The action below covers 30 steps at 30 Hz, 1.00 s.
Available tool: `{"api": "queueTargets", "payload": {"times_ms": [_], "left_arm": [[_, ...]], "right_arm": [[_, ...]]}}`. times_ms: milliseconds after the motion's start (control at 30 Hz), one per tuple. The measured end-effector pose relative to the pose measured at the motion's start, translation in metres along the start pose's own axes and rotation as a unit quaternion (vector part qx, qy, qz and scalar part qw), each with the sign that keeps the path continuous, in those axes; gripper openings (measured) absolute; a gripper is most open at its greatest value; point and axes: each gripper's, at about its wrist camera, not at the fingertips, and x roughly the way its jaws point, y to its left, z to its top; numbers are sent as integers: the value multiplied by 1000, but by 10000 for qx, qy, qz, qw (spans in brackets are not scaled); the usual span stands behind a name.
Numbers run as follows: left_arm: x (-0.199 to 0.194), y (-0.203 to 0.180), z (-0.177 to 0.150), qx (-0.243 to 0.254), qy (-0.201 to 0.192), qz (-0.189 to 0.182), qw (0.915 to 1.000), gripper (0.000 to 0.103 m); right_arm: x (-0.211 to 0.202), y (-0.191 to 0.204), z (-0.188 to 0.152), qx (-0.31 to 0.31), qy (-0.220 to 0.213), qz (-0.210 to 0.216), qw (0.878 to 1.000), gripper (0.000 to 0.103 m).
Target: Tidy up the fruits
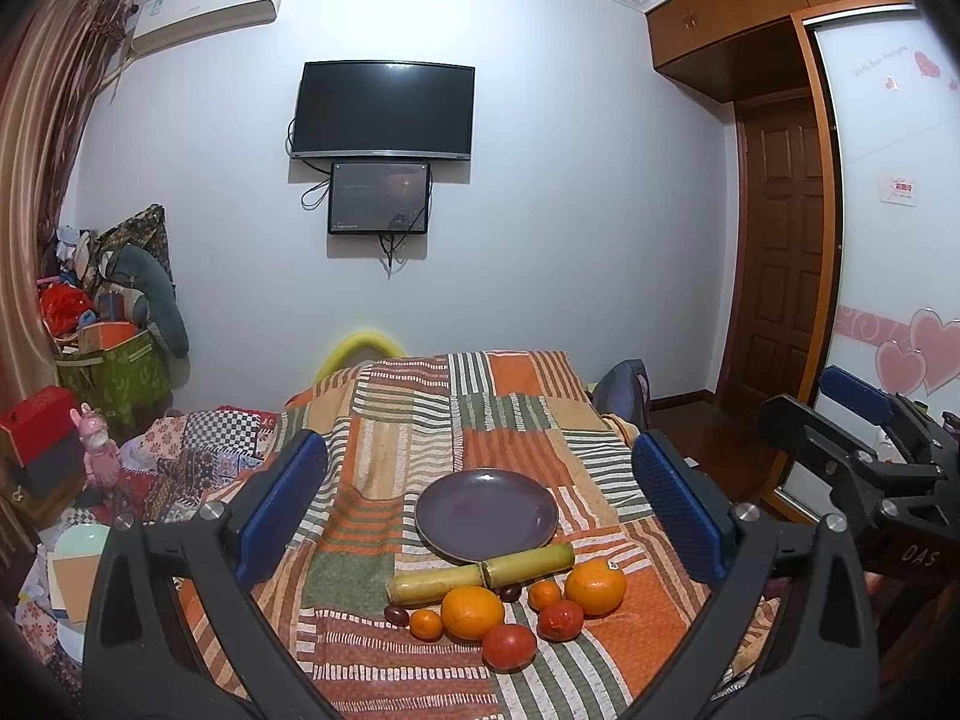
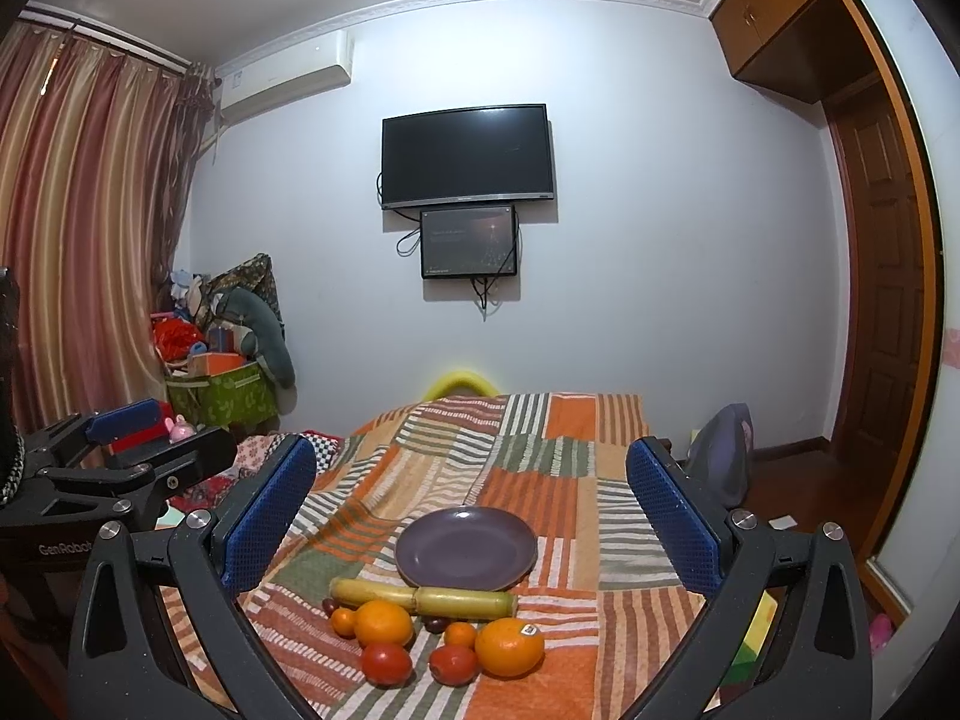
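An empty purple plate (image 1: 486,513) (image 2: 465,547) sits on a striped patchwork cloth (image 1: 510,420) (image 2: 540,456). In front of it lies a yellow-green sugarcane stick (image 1: 480,573) (image 2: 423,597). Nearer to me are two large oranges (image 1: 473,612) (image 1: 595,587), two small tangerines (image 1: 426,624) (image 1: 545,594), two red fruits (image 1: 509,647) (image 1: 560,620) and dark dates (image 1: 395,614). The sticker orange shows in the right wrist view (image 2: 510,647). My left gripper (image 1: 480,480) is open and empty above the fruits. My right gripper (image 2: 471,480) is open and empty too.
The right gripper shows at the right edge of the left wrist view (image 1: 870,450); the left gripper at the left edge of the right wrist view (image 2: 120,456). A green box of clutter (image 1: 114,366) stands far left. A wooden door (image 1: 780,240) is on the right.
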Motion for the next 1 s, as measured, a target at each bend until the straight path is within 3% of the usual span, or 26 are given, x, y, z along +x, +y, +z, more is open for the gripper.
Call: {"api": "queueTargets", "payload": {"times_ms": [1000], "left_arm": [[1,1,0,-21,33,-21,10000,103]], "right_arm": [[1,0,0,25,31,-27,10000,103]]}}
